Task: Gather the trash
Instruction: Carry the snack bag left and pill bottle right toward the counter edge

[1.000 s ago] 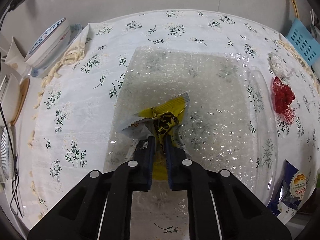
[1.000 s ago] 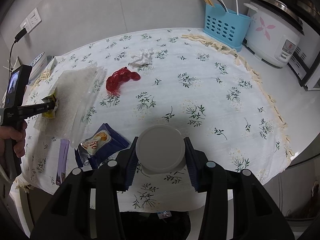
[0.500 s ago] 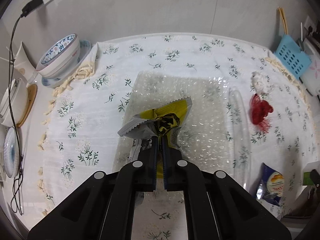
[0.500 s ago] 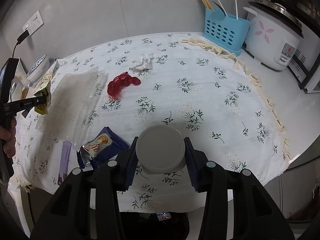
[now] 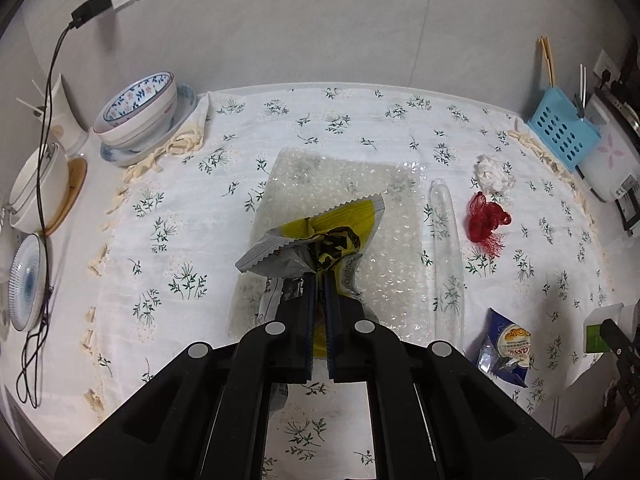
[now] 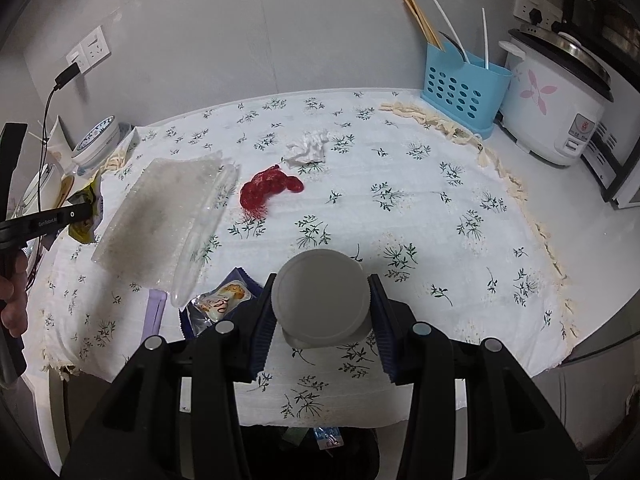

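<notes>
My left gripper (image 5: 319,280) is shut on a crumpled yellow and silver snack wrapper (image 5: 320,236) and holds it above the bubble wrap sheet (image 5: 340,184); it also shows in the right wrist view (image 6: 82,212) at the far left. My right gripper (image 6: 320,300) is shut on a white round cup (image 6: 320,300) held near the table's front edge. A red mesh net (image 6: 268,190), a crumpled white tissue (image 6: 308,148) and a blue snack packet (image 6: 216,304) lie on the floral tablecloth (image 6: 400,220).
Stacked bowls (image 5: 140,116) and plates stand at the table's left end. A blue utensil holder (image 6: 464,88) and a rice cooker (image 6: 556,96) stand at the back right. A dark bin (image 6: 320,436) with trash sits below the front edge. A purple strip (image 6: 154,312) lies by the bubble wrap.
My left gripper has risen and pulled back with the wrapper, off the bubble wrap. The right gripper has stayed almost still with the cup.
</notes>
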Available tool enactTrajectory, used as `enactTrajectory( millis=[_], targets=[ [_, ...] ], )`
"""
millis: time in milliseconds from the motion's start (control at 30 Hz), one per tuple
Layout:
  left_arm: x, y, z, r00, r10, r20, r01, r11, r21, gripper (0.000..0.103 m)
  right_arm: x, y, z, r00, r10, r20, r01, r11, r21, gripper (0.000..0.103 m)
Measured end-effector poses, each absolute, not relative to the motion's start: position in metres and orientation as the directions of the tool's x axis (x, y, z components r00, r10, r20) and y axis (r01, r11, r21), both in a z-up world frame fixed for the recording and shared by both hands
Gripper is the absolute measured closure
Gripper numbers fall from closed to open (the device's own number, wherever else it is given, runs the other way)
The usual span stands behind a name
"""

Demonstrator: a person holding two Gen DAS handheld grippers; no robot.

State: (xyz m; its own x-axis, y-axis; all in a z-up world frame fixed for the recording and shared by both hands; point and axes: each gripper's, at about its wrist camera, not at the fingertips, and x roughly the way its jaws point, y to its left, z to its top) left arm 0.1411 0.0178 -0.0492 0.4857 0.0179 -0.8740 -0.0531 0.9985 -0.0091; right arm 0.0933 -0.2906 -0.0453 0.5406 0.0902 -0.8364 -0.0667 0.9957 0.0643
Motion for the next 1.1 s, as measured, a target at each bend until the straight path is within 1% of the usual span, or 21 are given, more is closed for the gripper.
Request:
enactTrajectory(
  millis=[700,1100],
  targets=[
    [0.085,0.001,-0.010,0.546,-0.038,-0.837,-0.038,0.997,-0.070,0.100,0.067,-0.282,-0.017,0.579,0.128,-0.805,-0.138,0.989,0.058,0.062],
    [0.051,-0.015,0.002,0.564,-0.067,-0.823,-0.019,0.995,-0.095,0.100,0.043,-0.283,-0.006,0.586,0.156,-0.795,-0.172,0.983,0.065,0.062]
  ],
)
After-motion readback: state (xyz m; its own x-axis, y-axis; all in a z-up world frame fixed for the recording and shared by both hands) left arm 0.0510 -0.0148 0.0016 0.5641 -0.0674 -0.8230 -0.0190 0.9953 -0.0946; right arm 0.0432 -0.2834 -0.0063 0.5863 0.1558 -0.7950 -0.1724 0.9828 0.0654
